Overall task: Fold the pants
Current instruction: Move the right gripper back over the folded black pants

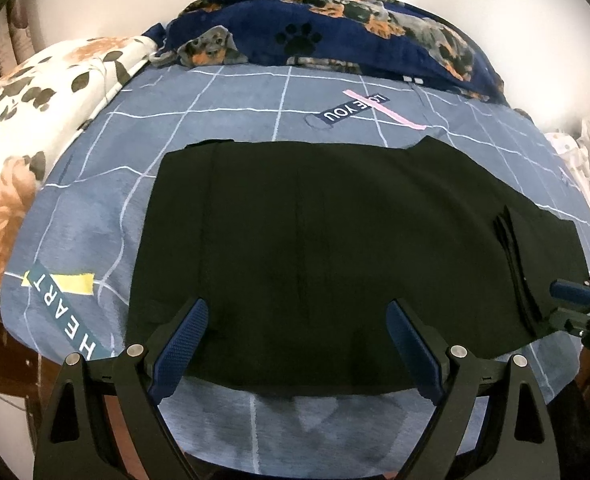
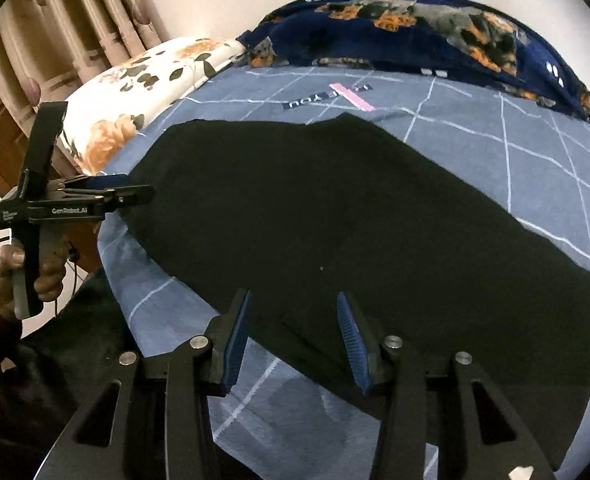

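Left wrist view: black pants (image 1: 315, 248), matte and flat, folded into a broad slab on the blue grid-lined sheet (image 1: 223, 120), ahead of the left gripper (image 1: 295, 344), whose ribbed blue pads gape empty. Right gripper (image 2: 293, 336) hovers over the near hem, jaws parted, gripping nothing.

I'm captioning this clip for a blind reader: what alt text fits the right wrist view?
Black pants lie flat on a blue grid-patterned bedsheet, with the open right gripper hovering empty over their near edge. At left, a hand holds the left gripper at the pants' far end; a floral pillow and dog-print blanket lie behind.
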The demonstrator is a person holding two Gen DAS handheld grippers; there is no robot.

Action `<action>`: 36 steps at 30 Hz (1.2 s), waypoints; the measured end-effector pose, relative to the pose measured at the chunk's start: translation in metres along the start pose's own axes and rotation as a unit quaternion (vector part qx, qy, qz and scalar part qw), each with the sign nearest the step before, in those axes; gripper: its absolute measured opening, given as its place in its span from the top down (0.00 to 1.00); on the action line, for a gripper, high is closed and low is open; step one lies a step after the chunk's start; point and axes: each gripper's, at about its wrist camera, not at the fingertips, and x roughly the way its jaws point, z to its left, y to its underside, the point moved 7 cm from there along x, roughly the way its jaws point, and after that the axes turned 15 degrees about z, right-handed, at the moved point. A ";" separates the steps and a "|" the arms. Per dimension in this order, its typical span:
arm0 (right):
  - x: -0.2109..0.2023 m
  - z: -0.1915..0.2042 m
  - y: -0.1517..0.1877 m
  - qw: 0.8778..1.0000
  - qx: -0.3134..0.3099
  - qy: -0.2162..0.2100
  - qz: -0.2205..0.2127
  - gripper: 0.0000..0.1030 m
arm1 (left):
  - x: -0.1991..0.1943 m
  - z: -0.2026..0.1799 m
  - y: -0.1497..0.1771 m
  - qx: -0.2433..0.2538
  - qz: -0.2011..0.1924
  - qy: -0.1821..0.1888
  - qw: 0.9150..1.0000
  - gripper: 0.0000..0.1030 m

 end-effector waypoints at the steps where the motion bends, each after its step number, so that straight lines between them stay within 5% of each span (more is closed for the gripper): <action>1: 0.001 0.000 0.001 1.000 -0.001 0.002 0.002 0.59 | 0.000 -0.001 0.000 0.002 0.001 -0.001 1.000 0.12; 9: 0.017 -0.003 0.004 0.999 -0.010 0.048 0.022 0.68 | 0.001 -0.003 0.001 0.005 0.002 0.000 1.000 0.12; 15: 0.019 0.002 0.006 0.999 -0.019 0.041 0.023 0.90 | 0.003 -0.002 0.001 -0.002 0.007 0.005 1.000 0.12; 25: 0.005 -0.002 0.001 0.995 0.034 -0.095 0.007 0.99 | 0.003 0.001 0.000 -0.007 0.008 0.010 1.000 0.12; 29: 0.017 0.001 0.004 0.996 0.033 -0.084 0.029 0.99 | 0.004 0.001 0.000 -0.006 0.008 0.008 1.000 0.12; 31: 0.018 0.000 0.005 0.992 0.040 -0.117 0.034 0.97 | 0.003 0.001 0.000 -0.006 0.008 0.009 1.000 0.12; 36: -0.025 -0.004 -0.008 0.977 0.056 -0.203 -0.037 0.92 | -0.013 0.024 -0.011 -0.011 -0.007 -0.007 1.000 0.12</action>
